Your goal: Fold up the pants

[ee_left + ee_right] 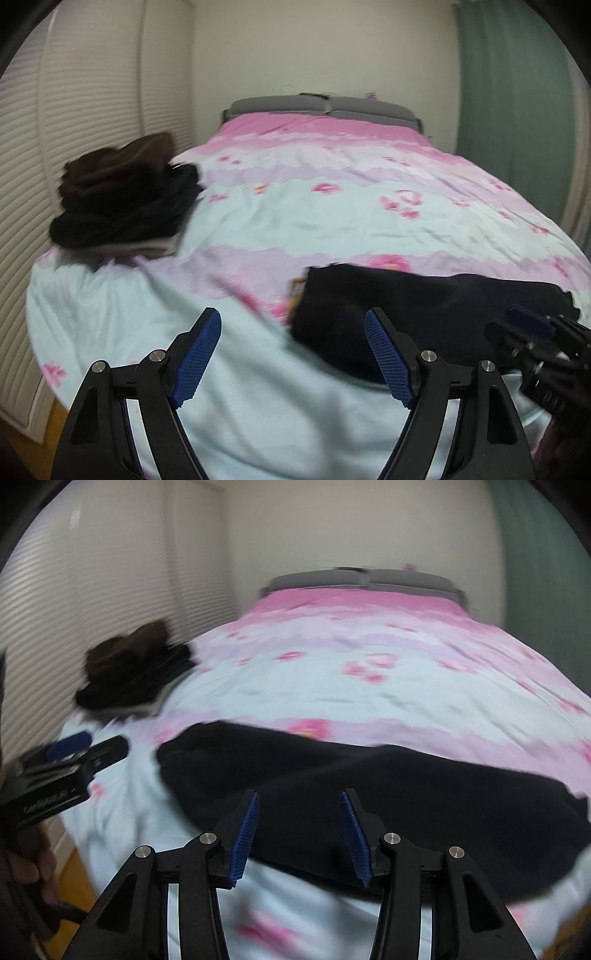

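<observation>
Pink-and-pale-blue bedspread (pixel 332 206) covers the whole bed, and a stack of dark folded clothes (pixel 122 199) sits at its far left edge. Nearer, the black pants (pixel 369 786) lie flat across the cover's front, already doubled by the look of it. They seem soft, limp and light, likely to sag and drag, so a pinch at an end edge or corner suits best. The right gripper (pixel 299 834) hovers over them, jaws apart, nothing between. The left gripper (pixel 291 354) gapes wide, empty, beside their left end.
</observation>
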